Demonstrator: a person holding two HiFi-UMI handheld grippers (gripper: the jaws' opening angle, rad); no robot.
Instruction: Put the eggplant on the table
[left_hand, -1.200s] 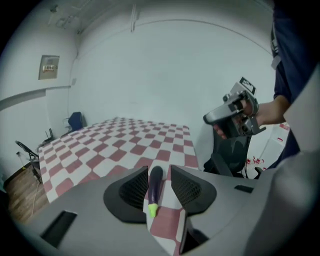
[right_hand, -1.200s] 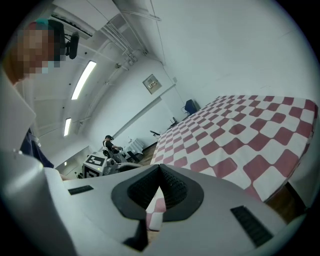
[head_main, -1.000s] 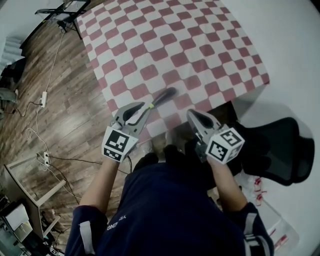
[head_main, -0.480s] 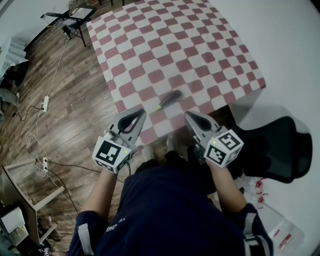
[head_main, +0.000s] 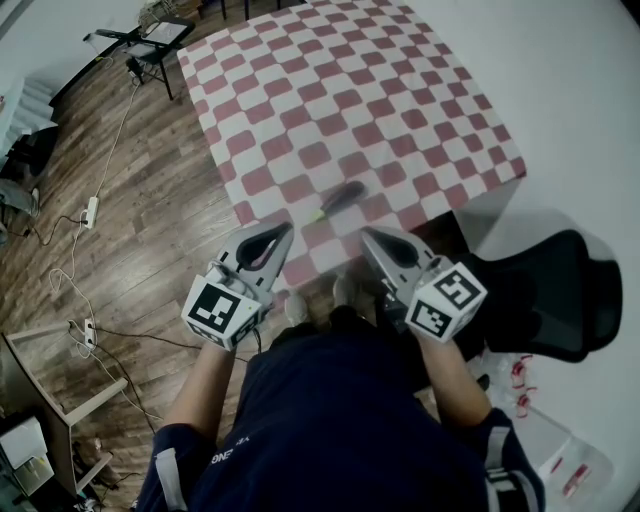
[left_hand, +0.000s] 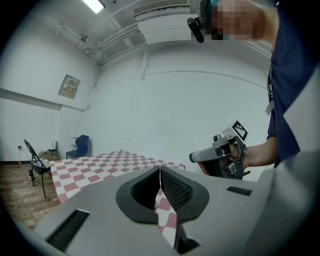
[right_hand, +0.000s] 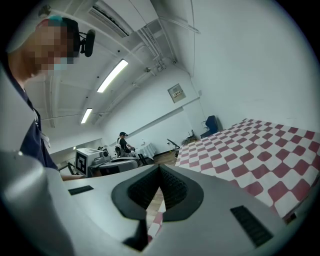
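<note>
Plainly, both pairs of jaws are pressed together with nothing between them: in the left gripper view the left gripper's (left_hand: 160, 168) ribbed black pads meet along a thin seam, and in the right gripper view the right gripper's (right_hand: 159, 168) pads meet the same way. From the head view, the two grippers are held side by side, each carrying one marker cube, with their tips over the near edge of the table (head_main: 300, 90). One eggplant (head_main: 343, 194), dark with a pale green stem end, lies on the red-and-white checked cloth close to that near edge. It sits just ahead of the tips, in the gap between the two grippers, clear of both. One table is in view. One black office chair (head_main: 560, 300) stands to its right near the person, and one black folding stand (head_main: 150, 35) sits on the wooden floor (head_main: 150, 230) beyond the table's far left corner.
</note>
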